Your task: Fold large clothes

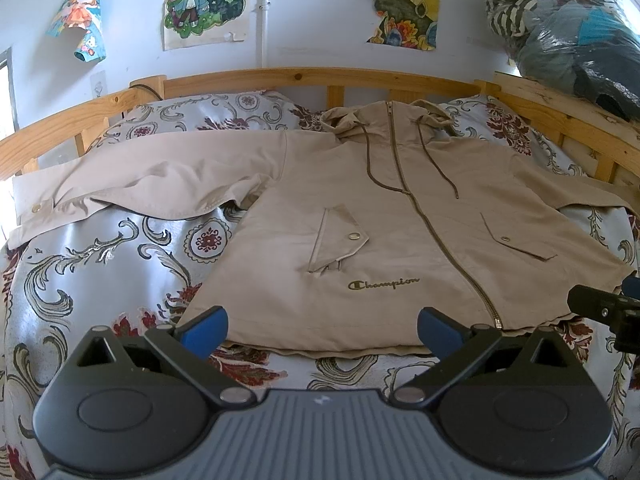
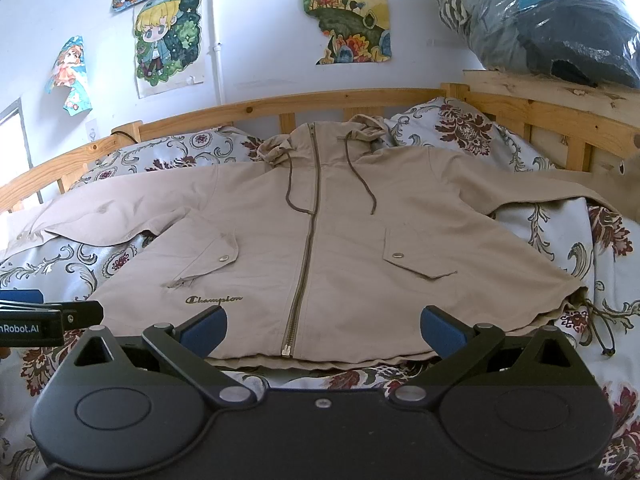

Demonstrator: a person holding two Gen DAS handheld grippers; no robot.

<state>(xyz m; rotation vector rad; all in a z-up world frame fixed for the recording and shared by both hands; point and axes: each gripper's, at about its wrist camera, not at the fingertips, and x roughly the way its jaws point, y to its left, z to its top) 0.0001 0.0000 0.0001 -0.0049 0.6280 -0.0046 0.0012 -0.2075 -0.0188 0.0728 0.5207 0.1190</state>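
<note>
- A tan hooded jacket (image 1: 380,216) lies front up and zipped on a floral bedspread (image 1: 120,248), hood toward the wooden headboard (image 1: 304,76), sleeves spread to either side. Laid flat like this, it looks ready for a first fold.
- The left gripper (image 1: 322,326) hovers just short of the jacket's hem, fingers wide, holding nothing.
- The right gripper (image 2: 322,326) hovers likewise beside the hem, fingers wide and empty.
- Embroidery near the hem reads "Champion" (image 2: 214,300).
- The left gripper's side shows "nRobot.AI" (image 2: 20,329), partly cut off.
</note>
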